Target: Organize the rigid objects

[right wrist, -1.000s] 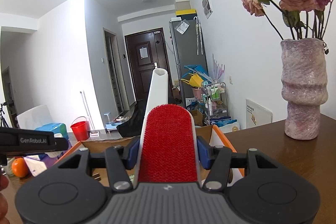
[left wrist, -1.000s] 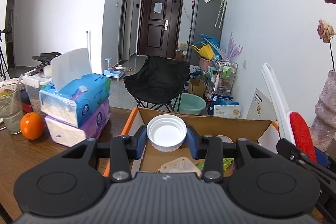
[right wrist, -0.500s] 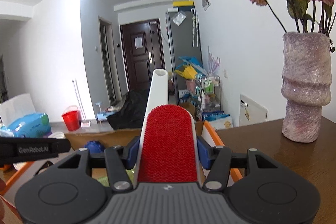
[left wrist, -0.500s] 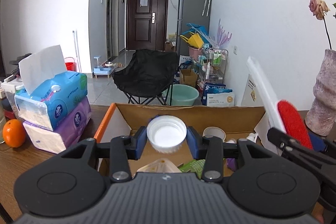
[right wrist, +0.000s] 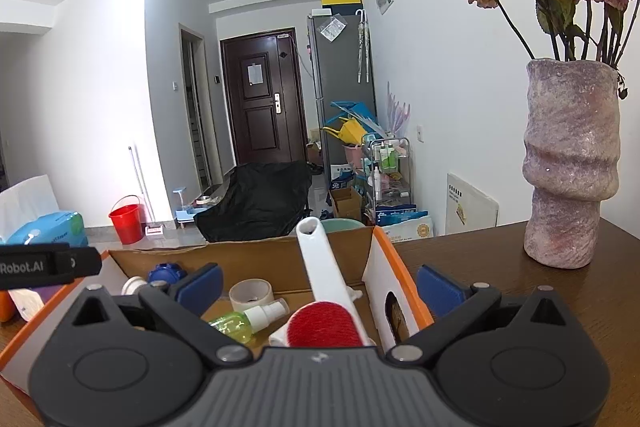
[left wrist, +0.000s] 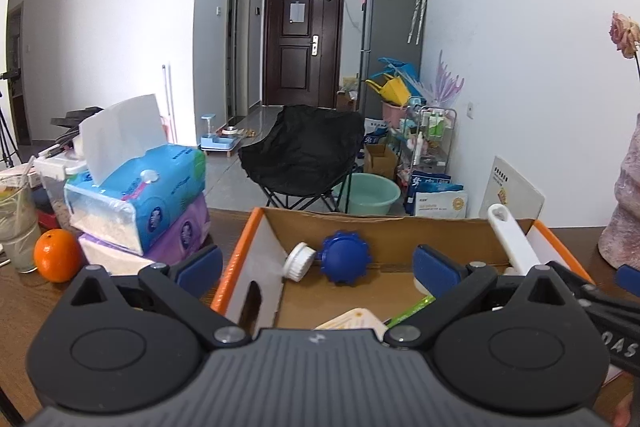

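Right wrist view: the cardboard box (right wrist: 248, 255) holds a lint brush (right wrist: 326, 307), tape roll (right wrist: 251, 294), spray bottle (right wrist: 248, 319); both grippers' jaws have just opened, empty. "Robot.AI" shows.

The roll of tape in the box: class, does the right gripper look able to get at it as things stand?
Probably yes: the right gripper is open above the box, and the roll of tape lies uncovered, though the lint brush lies close beside it.
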### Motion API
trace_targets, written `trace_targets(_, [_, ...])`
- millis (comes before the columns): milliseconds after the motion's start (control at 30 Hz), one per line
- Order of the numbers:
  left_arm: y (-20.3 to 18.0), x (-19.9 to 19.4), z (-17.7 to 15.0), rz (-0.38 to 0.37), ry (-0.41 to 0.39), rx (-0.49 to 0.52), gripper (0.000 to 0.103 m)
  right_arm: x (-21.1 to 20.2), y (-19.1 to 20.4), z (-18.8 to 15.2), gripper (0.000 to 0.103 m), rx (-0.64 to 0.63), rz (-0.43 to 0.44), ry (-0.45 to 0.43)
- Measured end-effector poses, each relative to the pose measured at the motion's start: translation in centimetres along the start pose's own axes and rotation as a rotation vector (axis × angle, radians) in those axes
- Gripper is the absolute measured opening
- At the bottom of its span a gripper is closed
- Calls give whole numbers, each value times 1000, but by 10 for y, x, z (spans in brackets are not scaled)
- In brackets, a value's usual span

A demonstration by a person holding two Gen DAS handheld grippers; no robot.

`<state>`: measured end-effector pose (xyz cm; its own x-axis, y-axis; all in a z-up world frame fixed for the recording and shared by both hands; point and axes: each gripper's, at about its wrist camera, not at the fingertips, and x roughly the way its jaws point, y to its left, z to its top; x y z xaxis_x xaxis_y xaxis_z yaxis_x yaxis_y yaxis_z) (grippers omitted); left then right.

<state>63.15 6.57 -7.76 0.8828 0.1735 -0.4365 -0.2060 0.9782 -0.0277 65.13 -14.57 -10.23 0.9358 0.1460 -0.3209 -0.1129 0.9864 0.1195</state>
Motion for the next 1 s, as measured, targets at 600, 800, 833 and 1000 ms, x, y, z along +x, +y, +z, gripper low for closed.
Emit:
trace_targets(600, [34, -85, -3, 40, -19, 6, 103, -75, 1, 13, 103, -15, 2, 16])
trace_targets(800, [35, -128, -12, 26, -19, 28, 103, -120, 0, 13, 103, -20, -3, 21])
trace_targets(833, [35, -136, -14, 25, -20, 32, 103, -129, 1, 14, 103, -25, -4, 25])
trace_targets(1000, [42, -182, -21, 16, -26, 17, 103, -177, 5, 10, 103, -39, 10, 15])
